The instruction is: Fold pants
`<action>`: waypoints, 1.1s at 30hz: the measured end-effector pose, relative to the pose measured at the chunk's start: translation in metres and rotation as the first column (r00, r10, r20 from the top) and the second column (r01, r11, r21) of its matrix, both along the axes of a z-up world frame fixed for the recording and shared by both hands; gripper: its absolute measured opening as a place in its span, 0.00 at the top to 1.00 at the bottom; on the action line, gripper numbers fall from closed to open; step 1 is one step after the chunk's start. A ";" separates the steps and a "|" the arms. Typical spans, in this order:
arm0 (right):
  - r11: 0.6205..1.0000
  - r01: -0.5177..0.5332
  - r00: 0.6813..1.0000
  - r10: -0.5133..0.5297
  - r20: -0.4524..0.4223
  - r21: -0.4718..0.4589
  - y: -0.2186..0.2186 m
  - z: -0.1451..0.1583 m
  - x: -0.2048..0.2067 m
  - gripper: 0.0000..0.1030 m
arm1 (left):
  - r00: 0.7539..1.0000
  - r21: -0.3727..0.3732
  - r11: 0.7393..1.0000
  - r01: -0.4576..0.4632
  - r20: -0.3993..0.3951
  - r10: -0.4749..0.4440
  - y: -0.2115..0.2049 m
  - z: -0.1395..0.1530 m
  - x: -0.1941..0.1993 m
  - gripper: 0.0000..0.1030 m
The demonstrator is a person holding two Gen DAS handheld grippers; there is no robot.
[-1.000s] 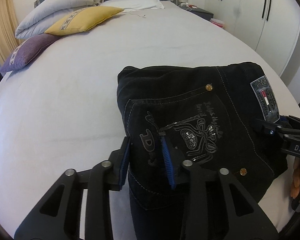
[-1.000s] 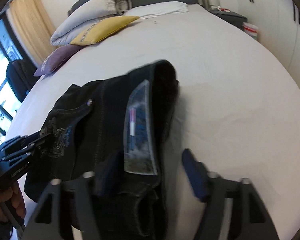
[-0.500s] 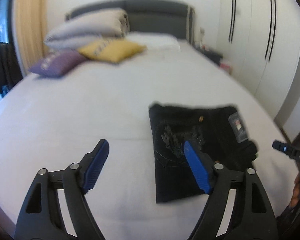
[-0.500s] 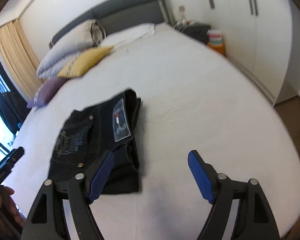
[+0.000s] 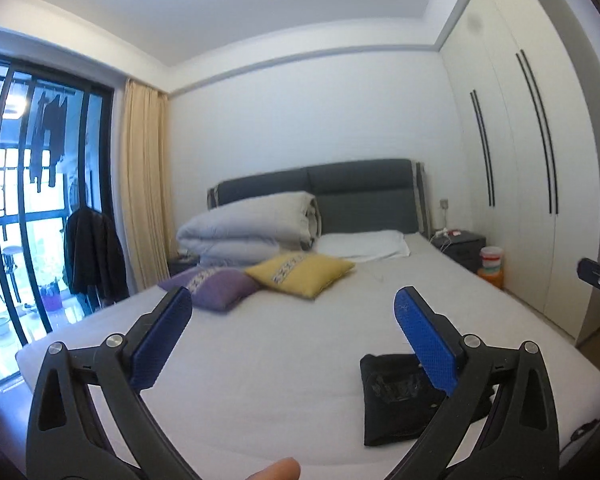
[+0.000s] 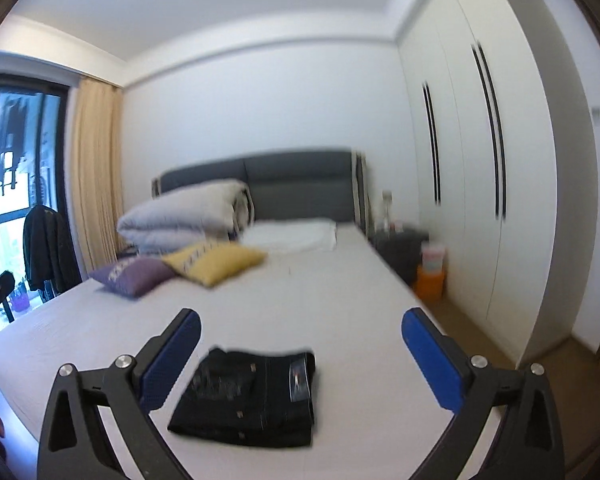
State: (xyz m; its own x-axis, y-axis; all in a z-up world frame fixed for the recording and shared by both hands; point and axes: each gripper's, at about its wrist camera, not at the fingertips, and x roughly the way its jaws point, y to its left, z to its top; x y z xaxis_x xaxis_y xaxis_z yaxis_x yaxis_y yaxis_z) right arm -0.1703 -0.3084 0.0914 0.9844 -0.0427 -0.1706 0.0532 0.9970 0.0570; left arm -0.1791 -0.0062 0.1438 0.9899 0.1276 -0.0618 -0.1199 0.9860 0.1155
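Observation:
The black pants [image 6: 252, 396] lie folded into a compact rectangle on the white bed [image 6: 332, 304], near its front edge, back pocket and label patch facing up. In the left wrist view the pants [image 5: 396, 400] sit low at the right, partly behind the right finger. My left gripper [image 5: 292, 312] is held high and back from the bed, its jaws opening wide with nothing between them. My right gripper [image 6: 300, 332] is likewise raised and pulled back, jaws opening wide, with the pants seen far below between the blue pads [image 6: 432, 364] but untouched.
Yellow cushion [image 5: 300, 272], purple cushion [image 5: 216, 288], a folded duvet [image 5: 252, 232] and a white pillow [image 5: 360, 244] lie at the headboard end. White wardrobes [image 5: 520, 184] line the right wall. A nightstand [image 5: 460, 248] and stacked tubs [image 5: 490, 268] stand beside the bed. A glass door [image 5: 28, 216] at left.
Both grippers let go of the folded pants, opened wide, and drew up and back from the bed; the views now take in the whole room.

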 end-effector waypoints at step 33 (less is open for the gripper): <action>0.999 0.033 0.882 -0.013 -0.470 0.034 0.025 -0.084 0.029 0.00 | 0.718 -0.103 0.995 -0.015 -0.693 -0.061 -0.051 -0.133 0.084 0.00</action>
